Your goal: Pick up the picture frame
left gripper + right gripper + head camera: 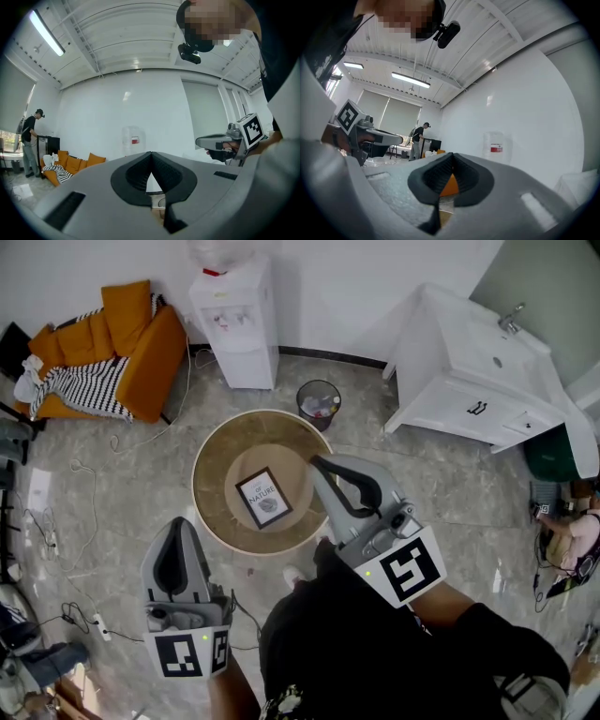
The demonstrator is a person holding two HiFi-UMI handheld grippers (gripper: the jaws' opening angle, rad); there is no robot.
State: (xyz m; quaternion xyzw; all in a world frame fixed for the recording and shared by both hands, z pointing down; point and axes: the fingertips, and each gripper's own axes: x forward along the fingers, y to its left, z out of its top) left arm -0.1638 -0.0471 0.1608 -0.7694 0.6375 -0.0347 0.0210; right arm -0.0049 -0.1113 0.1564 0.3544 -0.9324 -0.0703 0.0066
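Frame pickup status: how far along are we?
Done: nothing yet. The picture frame lies flat on the round table, with neither claw touching it. In hand: nothing. The left claw and right claw are both shut and empty, held level. Left to do: open a claw, reach the frame, grip it and lift.

A frame lies on a round table at centre; closed left gripper and right gripper hover below.
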